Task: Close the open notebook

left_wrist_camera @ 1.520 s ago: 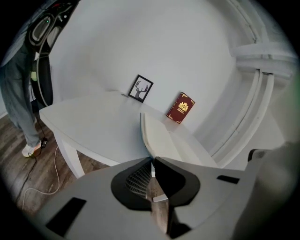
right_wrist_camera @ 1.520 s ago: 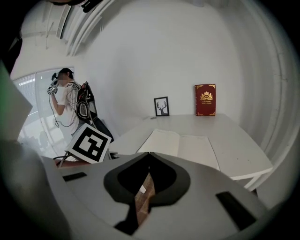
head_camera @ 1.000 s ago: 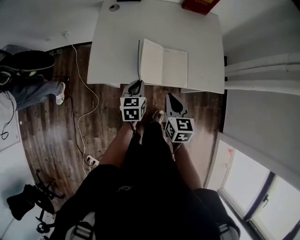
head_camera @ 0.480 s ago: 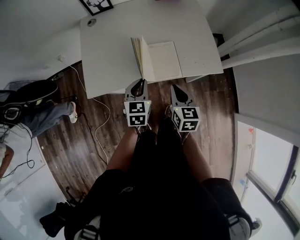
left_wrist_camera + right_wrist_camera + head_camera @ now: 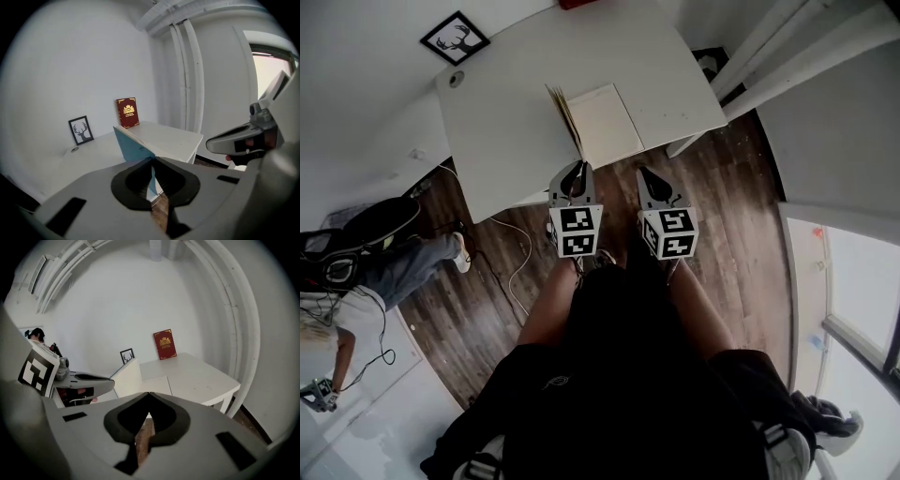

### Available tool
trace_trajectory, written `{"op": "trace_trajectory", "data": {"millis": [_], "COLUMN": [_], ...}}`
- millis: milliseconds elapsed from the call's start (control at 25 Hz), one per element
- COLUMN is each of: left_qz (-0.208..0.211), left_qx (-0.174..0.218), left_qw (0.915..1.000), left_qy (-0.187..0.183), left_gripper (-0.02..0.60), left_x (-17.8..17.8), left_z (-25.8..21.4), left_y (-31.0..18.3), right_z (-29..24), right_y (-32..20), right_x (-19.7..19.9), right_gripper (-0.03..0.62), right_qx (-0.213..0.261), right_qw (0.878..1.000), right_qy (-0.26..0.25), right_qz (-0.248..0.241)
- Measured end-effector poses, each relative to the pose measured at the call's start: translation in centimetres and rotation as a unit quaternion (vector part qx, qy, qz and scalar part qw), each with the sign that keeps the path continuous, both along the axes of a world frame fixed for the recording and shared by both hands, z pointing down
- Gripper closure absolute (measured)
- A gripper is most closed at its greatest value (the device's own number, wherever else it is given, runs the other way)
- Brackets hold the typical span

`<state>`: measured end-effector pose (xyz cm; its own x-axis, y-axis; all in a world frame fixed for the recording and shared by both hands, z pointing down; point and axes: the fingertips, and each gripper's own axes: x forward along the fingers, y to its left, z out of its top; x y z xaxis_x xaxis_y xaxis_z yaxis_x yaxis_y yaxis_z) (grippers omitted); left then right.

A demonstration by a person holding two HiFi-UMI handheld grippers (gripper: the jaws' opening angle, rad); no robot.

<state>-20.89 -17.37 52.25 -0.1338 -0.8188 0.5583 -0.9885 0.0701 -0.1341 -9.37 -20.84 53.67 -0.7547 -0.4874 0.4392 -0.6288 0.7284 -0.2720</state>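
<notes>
1. Notebook (image 5: 605,127) lies on the white table (image 5: 506,122) in the upper middle of the head view, close to the table's near edge. Its right half is flat, with a blank cream page facing up.
2. Its left cover (image 5: 127,144), pale blue on the outside, stands raised to about upright with the pages behind it slightly fanned, so the notebook is half shut.
3. The left gripper (image 5: 572,173) sits at the notebook's lower left corner in the head view. In the left gripper view its jaws are almost together, pinching the lower edge of the blue cover, and a thin strip of blue shows between the pads.
4. The right gripper (image 5: 650,180) hangs just to the right of the left one, off the table's near edge and apart from the notebook. In the right gripper view its jaw tips meet with nothing between them, and only the wooden floor (image 5: 487,300) shows through the gap behind them.
5. At the far side of the table, a red book (image 5: 127,112) stands upright against the wall. A framed deer picture (image 5: 80,130) stands to its left in the left gripper view.
6. A small round object (image 5: 457,80) lies on the table near the picture.
7. At the left edge of the head view, another person (image 5: 394,267) in jeans stands on the floor, and a white cable (image 5: 520,272) trails nearby.
</notes>
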Motion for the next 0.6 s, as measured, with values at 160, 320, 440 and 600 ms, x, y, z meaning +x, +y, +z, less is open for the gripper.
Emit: {"op": "trace_trajectory", "data": {"millis": [160, 320, 440, 600], "left_qz": [0.024, 0.047, 0.062, 0.085], "left_qx": [-0.008, -0.021, -0.032, -0.050], "left_qw": [0.9996, 0.9984, 0.9973, 0.9944], "left_qy": [-0.014, -0.023, -0.026, -0.036], "left_gripper": [0.560, 0.560, 0.560, 0.560], "left_x": [1.4, 2.4, 2.9, 4.1], "left_z": [-0.1, 0.3, 0.7, 1.3], "left_y": [-1.1, -2.2, -2.9, -3.9], "right_z": [0.1, 0.7, 1.0, 1.4], "right_y": [-0.7, -1.5, -2.3, -3.4], "right_x": [1.2, 2.2, 2.7, 3.8], "right_gripper": [0.572, 0.572, 0.572, 0.572], "right_qx": [-0.004, -0.011, -0.015, -0.020], "right_qw": [1.000, 0.999, 0.999, 0.997], "right_qy": [-0.002, -0.007, -0.011, -0.020], "right_qz": [0.015, 0.034, 0.049, 0.070]}}
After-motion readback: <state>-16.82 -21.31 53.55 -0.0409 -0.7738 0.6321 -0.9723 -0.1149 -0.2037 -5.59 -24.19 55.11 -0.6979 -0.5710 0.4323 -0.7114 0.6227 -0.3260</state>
